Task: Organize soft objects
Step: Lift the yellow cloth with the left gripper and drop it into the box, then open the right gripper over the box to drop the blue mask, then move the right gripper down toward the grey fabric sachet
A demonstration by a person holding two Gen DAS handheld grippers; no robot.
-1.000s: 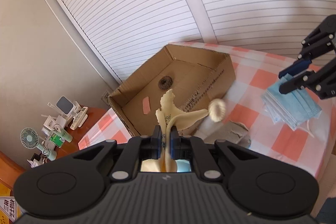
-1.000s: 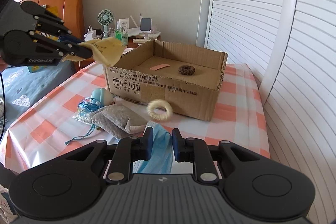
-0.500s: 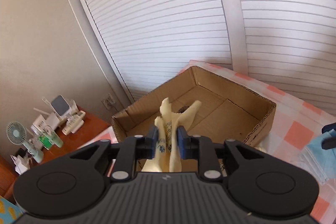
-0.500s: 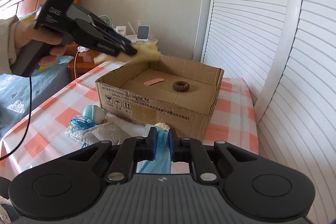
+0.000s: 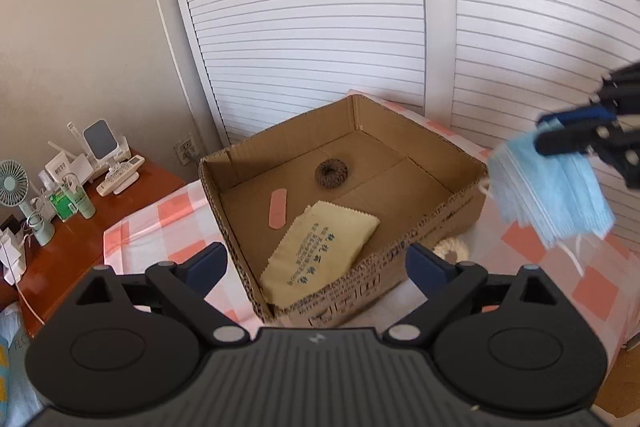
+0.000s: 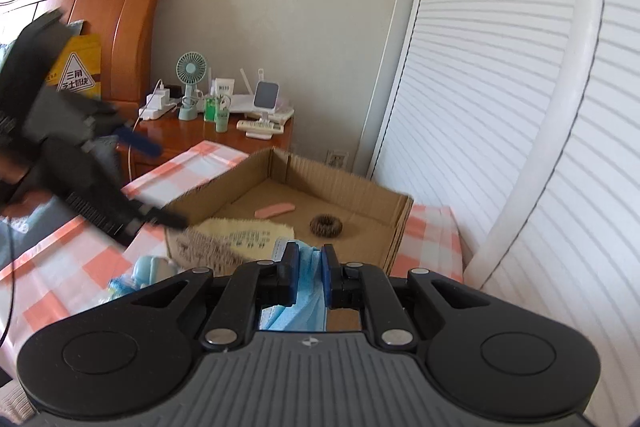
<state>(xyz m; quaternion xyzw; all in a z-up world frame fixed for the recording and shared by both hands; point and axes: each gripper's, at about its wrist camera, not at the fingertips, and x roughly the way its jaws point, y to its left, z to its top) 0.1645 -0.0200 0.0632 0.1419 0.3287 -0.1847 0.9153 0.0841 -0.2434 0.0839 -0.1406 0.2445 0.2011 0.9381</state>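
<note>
An open cardboard box (image 5: pixel 440 223) (image 6: pixel 396 227) stands on the checked table. In it lie a yellow cloth (image 5: pixel 320 251) (image 6: pixel 248 235), a brown hair ring (image 5: pixel 331 174) (image 6: pixel 326 225) and a pink strip (image 5: pixel 278 207) (image 6: pixel 275 210). My left gripper (image 5: pixel 316 263) is open and empty above the box's near edge; in the right wrist view it (image 6: pixel 160 183) shows blurred at the left. My right gripper (image 6: pixel 311 261) is shut on a stack of blue face masks (image 6: pixel 304 291), held in the air right of the box (image 5: pixel 552 195).
A cream hair ring (image 5: pixel 451 250) lies on the table by the box's outer wall. A light blue soft item (image 6: pixel 150 267) lies left of the box. A wooden nightstand (image 5: pixel 72 239) with a fan and bottles stands beyond the table. White slatted doors (image 5: pixel 400 27) rise behind.
My left gripper opened and let go of the yellow cloth, which now lies in the box. My right gripper shut on the blue masks and lifted them off the table toward the box.
</note>
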